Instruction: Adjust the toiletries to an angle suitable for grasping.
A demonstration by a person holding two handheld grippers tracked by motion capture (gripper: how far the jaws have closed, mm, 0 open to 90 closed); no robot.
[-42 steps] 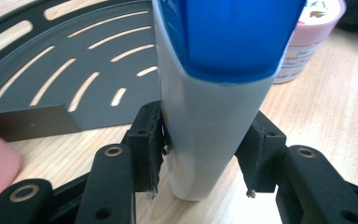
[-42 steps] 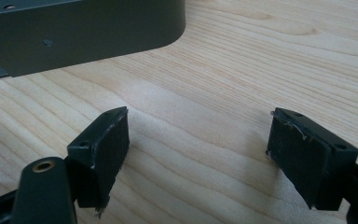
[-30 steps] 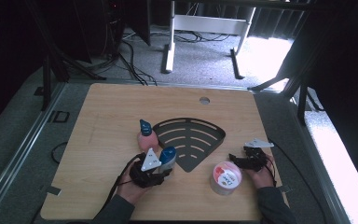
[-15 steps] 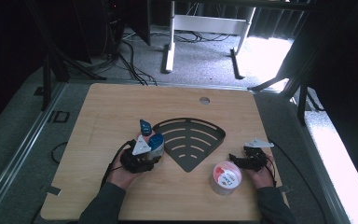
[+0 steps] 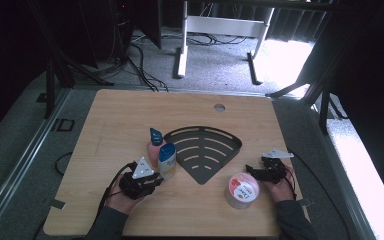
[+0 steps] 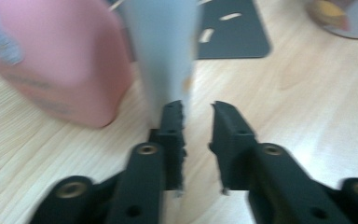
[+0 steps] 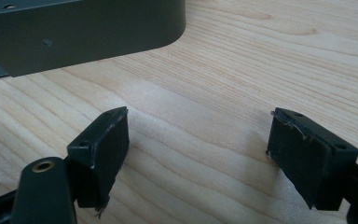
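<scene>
The left gripper (image 6: 196, 108), its nearly closed, empty jaws just narrowed, sits just behind the upright white bottle (image 6: 164, 49), the nearer hand.

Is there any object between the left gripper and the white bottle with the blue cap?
Nothing visible stands between them. The left gripper is just short of the white bottle, jaws nearly closed and empty. The pink bottle stands beside it, off the path.

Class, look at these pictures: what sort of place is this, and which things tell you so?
Probably a lab or workshop: a wooden table on grey carpet, loose cables on the floor, and metal stands behind.
</scene>
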